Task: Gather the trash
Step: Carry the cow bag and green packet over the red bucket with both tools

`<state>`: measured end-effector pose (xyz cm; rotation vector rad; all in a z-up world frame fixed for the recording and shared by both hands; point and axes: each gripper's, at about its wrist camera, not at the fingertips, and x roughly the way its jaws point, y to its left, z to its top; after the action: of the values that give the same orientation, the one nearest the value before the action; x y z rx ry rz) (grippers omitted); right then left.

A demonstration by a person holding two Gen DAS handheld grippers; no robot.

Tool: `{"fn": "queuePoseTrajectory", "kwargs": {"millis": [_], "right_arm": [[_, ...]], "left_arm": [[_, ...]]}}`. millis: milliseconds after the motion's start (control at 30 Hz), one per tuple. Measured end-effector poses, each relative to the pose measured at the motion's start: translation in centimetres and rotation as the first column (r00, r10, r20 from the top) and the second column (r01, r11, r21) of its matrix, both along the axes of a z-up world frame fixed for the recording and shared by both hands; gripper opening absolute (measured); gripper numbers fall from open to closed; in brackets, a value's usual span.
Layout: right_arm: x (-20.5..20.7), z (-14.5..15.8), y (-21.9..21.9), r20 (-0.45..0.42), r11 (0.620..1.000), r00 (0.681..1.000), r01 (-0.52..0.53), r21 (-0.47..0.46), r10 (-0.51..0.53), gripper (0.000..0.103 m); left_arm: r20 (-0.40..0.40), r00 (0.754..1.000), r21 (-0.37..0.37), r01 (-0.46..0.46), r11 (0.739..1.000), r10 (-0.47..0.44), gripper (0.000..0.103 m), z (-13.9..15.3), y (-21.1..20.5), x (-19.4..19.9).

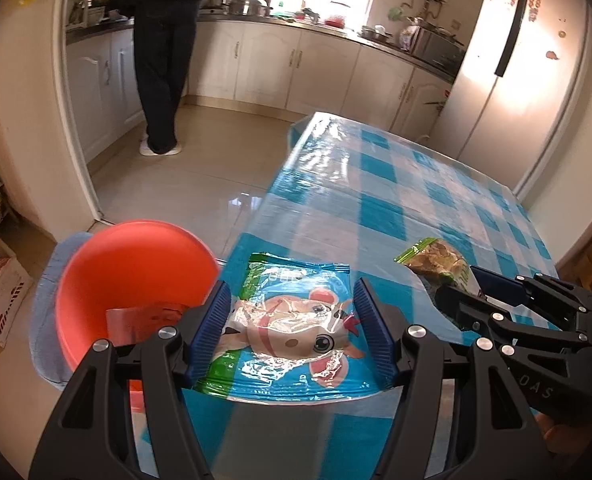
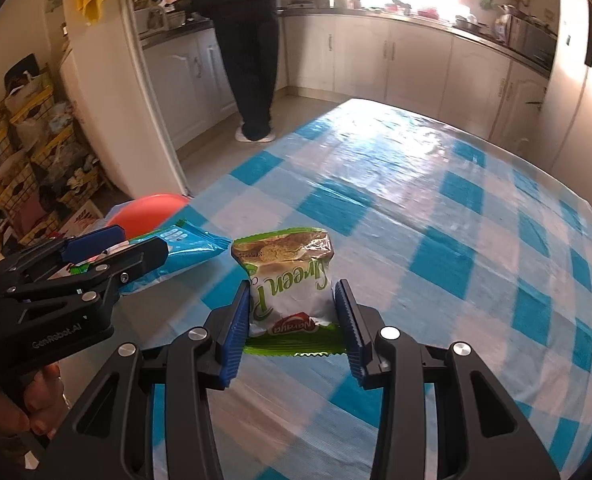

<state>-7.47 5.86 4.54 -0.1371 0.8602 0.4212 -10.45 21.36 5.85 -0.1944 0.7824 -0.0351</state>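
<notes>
A blue snack wrapper with a cartoon pig (image 1: 292,328) lies flat at the near left corner of the checked table. My left gripper (image 1: 292,324) is open, its blue pads on either side of this wrapper. A green and white cookie packet (image 2: 290,280) lies on the table to the right. My right gripper (image 2: 292,324) is open with its pads flanking the packet's near end. The packet also shows in the left wrist view (image 1: 439,260), with the right gripper (image 1: 467,292) around it. An orange bin (image 1: 136,280) stands on the floor left of the table.
The table has a blue and white checked cloth (image 2: 435,208) under clear plastic. A person in dark clothes (image 1: 164,52) stands at the kitchen counter. A fridge (image 1: 527,80) stands far right. Crates and boxes (image 2: 36,160) are stacked at the left wall.
</notes>
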Motion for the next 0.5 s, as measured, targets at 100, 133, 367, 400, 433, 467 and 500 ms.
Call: {"fn": "queuePoseTrajectory", "kwargs": {"millis": [100,133,367,400,433,467,500], "right_arm": [[0.6,0.1,1.5,-0.003,0.999,0.999,-0.034,0.002,0.034,0.043],[0.7,0.2,2.0,-0.003,0.999,0.999,-0.045,0.003,0.045,0.043],[1.5,0.5,6.1,0.000,0.990,0.990,-0.141,-0.009,0.141,0.043],[1.6,0.4,6.6,-0.002,0.988,0.988,-0.152,-0.011,0.152,0.043],[1.8,0.3,7.3,-0.003,0.986,0.986,-0.165,-0.014,0.165,0.043],[1.9,0.2,7.6,-0.005,0.985,0.985,-0.171,-0.018,0.171,0.043],[2.1,0.0,8.0,-0.009,0.984,0.984,-0.178,-0.022,0.178,0.043]], "left_arm": [[0.004,1.000,0.008,-0.027,1.000,0.027,0.064,0.2,1.0,-0.1],[0.007,0.999,0.010,-0.040,0.999,0.040,0.064,0.3,1.6,-0.2],[0.022,0.992,-0.006,-0.128,0.992,0.128,0.057,0.9,5.6,-0.5],[0.019,0.990,-0.004,-0.138,0.990,0.138,0.057,0.8,6.1,-0.5],[0.013,0.988,0.000,-0.151,0.989,0.151,0.057,0.7,6.6,-0.4],[0.003,0.985,0.002,-0.171,0.985,0.171,0.057,0.4,7.4,-0.4],[-0.005,0.983,-0.002,-0.184,0.983,0.184,0.057,0.1,7.9,-0.3]]}}
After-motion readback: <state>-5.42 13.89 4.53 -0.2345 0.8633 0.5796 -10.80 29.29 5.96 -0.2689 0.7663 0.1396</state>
